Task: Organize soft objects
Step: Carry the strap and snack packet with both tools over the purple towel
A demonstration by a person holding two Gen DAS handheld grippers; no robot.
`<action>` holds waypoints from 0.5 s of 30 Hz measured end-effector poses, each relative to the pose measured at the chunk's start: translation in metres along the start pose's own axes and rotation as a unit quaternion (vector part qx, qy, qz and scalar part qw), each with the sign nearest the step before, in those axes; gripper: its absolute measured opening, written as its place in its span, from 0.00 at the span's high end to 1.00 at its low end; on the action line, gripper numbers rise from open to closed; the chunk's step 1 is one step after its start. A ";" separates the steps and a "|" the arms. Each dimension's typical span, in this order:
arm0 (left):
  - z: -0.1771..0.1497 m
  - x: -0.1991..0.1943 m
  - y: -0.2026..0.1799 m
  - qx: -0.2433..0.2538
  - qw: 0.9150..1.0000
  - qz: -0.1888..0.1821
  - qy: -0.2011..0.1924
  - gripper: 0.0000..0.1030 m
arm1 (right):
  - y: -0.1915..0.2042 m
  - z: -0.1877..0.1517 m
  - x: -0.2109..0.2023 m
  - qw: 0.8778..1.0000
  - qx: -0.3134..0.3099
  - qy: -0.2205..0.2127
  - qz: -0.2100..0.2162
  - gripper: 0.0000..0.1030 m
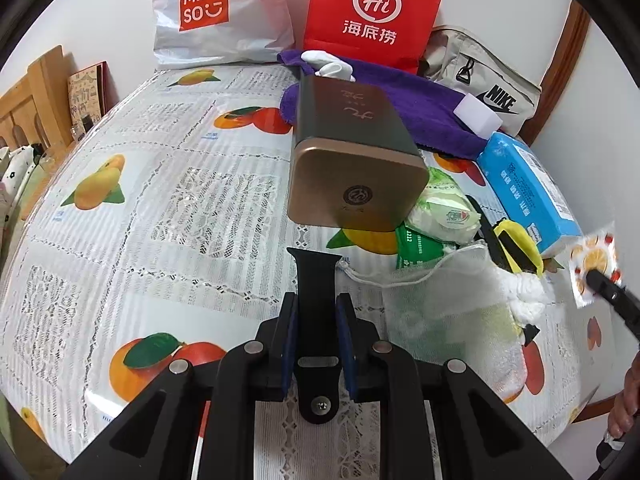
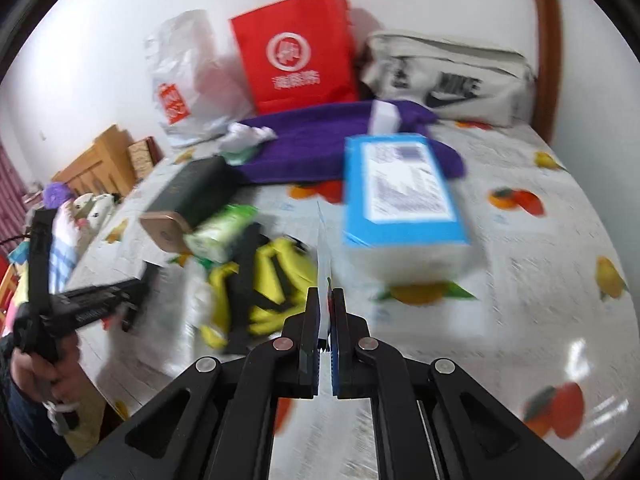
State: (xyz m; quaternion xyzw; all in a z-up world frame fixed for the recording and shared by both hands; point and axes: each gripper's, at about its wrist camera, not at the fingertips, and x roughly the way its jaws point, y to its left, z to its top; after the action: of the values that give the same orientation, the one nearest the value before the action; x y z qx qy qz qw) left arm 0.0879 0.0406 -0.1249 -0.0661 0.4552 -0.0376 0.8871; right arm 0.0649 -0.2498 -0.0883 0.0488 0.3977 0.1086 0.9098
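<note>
From the left wrist, the left gripper [image 1: 316, 312] is clamped on a black strap [image 1: 316, 280] above the fruit-print tablecloth [image 1: 160, 208]. A dark tin with a gold lid [image 1: 352, 160] lies just ahead, blocking part of the heap: two green tissue packs [image 1: 440, 216], a mesh bag [image 1: 432, 300], a yellow-and-black item [image 1: 516, 252], one blue tissue box [image 1: 528, 192], one purple towel [image 1: 412, 112] with a white block [image 1: 478, 118] on it. At the right edge, the right gripper [image 1: 592, 278] pinches a small orange-print packet [image 1: 594, 268].

From the right wrist, blurred, the right gripper's jaws are closed on that thin packet [image 2: 324, 248], seen edge-on, above the cloth. One red paper bag [image 2: 296, 56], one white plastic bag [image 2: 188, 76] and one grey bag [image 2: 452, 76] stand against the wall. At far left a hand [image 2: 44, 364] grips the other tool's handle.
</note>
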 end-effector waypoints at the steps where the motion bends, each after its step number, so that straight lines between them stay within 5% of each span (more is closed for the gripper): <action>1: 0.000 -0.002 -0.001 0.001 1.000 0.001 -0.002 0.82 | -0.006 -0.004 0.000 1.000 0.004 0.004 -0.005 0.96; 7: 0.003 -0.014 -0.009 0.007 1.000 0.008 -0.007 0.82 | -0.024 -0.025 0.020 0.998 0.014 0.048 -0.049 0.96; 15: 0.015 -0.033 -0.016 0.013 1.000 0.015 -0.022 0.82 | -0.025 -0.022 0.010 0.999 0.019 0.033 -0.026 0.96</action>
State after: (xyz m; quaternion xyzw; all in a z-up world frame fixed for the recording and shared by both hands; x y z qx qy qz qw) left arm 0.0801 0.0300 -0.0873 -0.0486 0.4356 -0.0282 0.8984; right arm 0.0593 -0.2719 -0.1150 0.0525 0.4309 0.0790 0.8974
